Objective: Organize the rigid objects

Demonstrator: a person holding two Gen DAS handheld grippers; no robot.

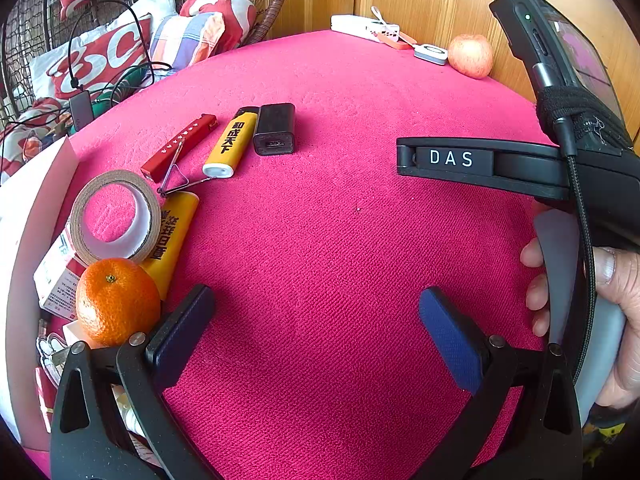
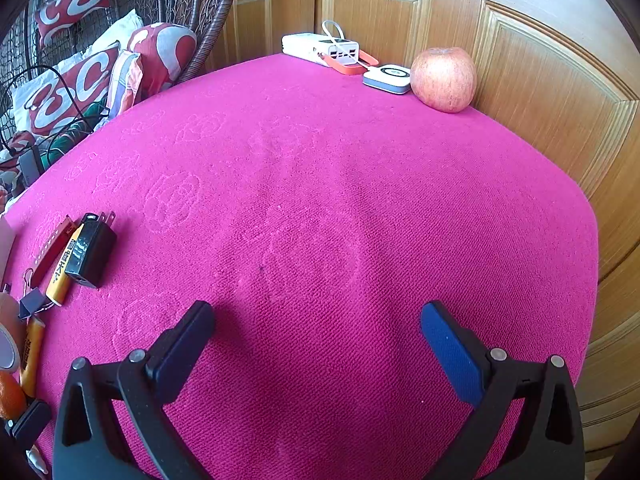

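Sorted row: a red harmonica (image 1: 182, 145), a yellow lighter (image 1: 231, 142) and a black charger plug (image 1: 275, 129) are laid side by side at the left of the pink tablecloth (image 1: 340, 220), roughly parallel and just beside one another; this part is judged done.
Loose pile: nearer the left edge, a tape roll (image 1: 114, 216), a binder clip (image 1: 176, 178), a second yellow lighter (image 1: 174, 236), an orange (image 1: 116, 300) and a small printed box (image 1: 56, 280) are crowded together, some overlapping (the roll rests partly on the lighter), so these appear yet to be arranged.
Far corner: an apple (image 2: 443, 79), a white power bank (image 2: 320, 49) and a small white-and-grey device (image 2: 387, 77) are grouped by the wooden door (image 2: 520, 80), well apart from the row.
Left gripper (image 1: 316, 324): released, jaws wide, nothing between them, held over bare cloth beside the orange.
Right gripper (image 2: 318, 332): likewise spread and empty, over the bare middle of the cloth.
Progress: judged partly done; three items are lined up, the pile is left.
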